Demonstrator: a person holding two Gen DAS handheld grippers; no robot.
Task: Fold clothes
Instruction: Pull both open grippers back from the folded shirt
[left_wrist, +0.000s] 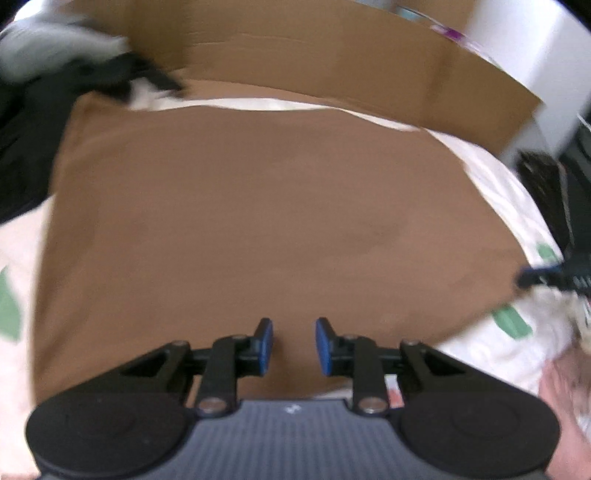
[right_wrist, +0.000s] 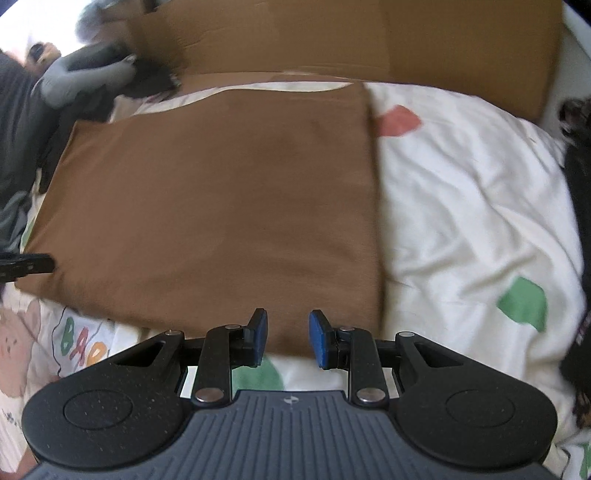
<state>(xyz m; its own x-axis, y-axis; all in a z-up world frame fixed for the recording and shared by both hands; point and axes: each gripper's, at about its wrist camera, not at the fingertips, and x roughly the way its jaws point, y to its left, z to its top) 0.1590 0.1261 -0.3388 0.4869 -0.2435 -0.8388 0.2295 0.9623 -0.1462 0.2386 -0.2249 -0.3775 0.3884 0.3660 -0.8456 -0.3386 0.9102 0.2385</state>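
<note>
A brown garment (left_wrist: 258, 221) lies flat and smooth in a rectangle on a white bedspread (right_wrist: 461, 192). My left gripper (left_wrist: 293, 347) hovers over the garment's near edge, its blue pads apart with nothing between them. My right gripper (right_wrist: 288, 338) sits over the near right corner of the brown garment (right_wrist: 221, 206), also open and empty. A dark finger (left_wrist: 535, 275) of the right gripper shows at the right edge of the left wrist view. A dark finger (right_wrist: 29, 264) of the left gripper shows at the left edge of the right wrist view.
A cardboard box (right_wrist: 369, 37) stands along the far side of the bed, also in the left wrist view (left_wrist: 332, 55). A heap of dark and grey clothes (right_wrist: 81, 81) lies at the far left. A dark object (right_wrist: 580, 192) borders the bedspread on the right.
</note>
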